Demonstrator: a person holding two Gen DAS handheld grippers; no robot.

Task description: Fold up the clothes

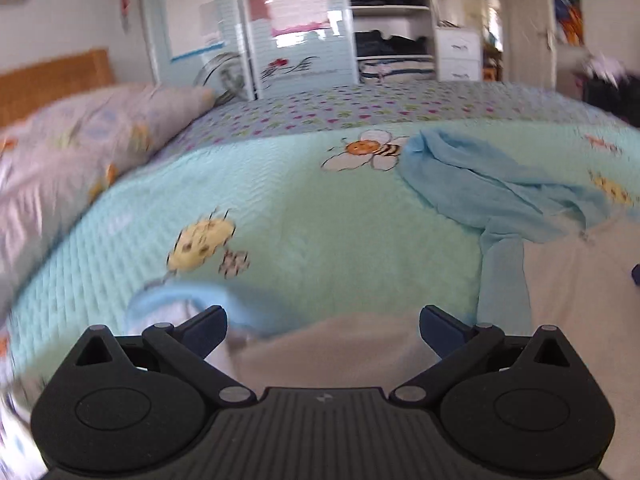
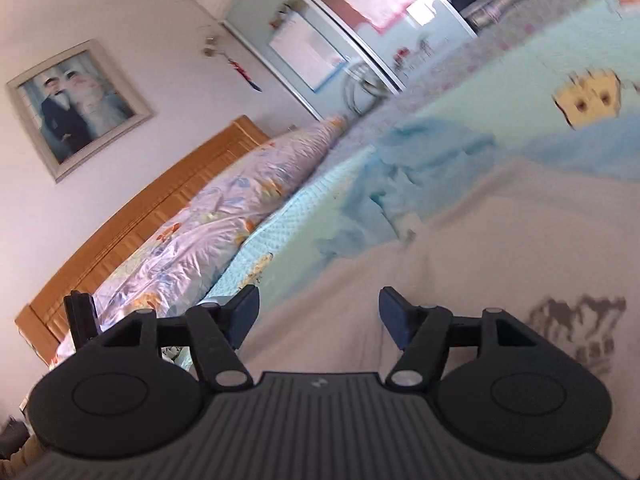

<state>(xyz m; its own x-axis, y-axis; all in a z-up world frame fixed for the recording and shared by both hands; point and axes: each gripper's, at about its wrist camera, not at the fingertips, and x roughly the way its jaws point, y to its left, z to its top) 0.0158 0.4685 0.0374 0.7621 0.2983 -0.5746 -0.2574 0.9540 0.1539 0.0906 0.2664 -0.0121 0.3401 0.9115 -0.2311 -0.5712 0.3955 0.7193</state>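
Both grippers, left and right, gape empty over beige garment beside blue cloth.

Light: bright, soft daylight; glare on pale-blue glossy wardrobe doors.
Blur: motion smear throughout.
Edges: fisheye bending, dark corners.

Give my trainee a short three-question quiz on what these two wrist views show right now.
1. True or false: the right claw is clamped on the cream garment.
2. What lies crumpled on the bedspread beyond the cream garment? A) blue cloth B) red towel C) black sock
3. What stands against the wall behind the pillow?

Key:
1. False; both the right and left claw stand open, nothing pinched.
2. A, the blue cloth.
3. A wooden headboard.
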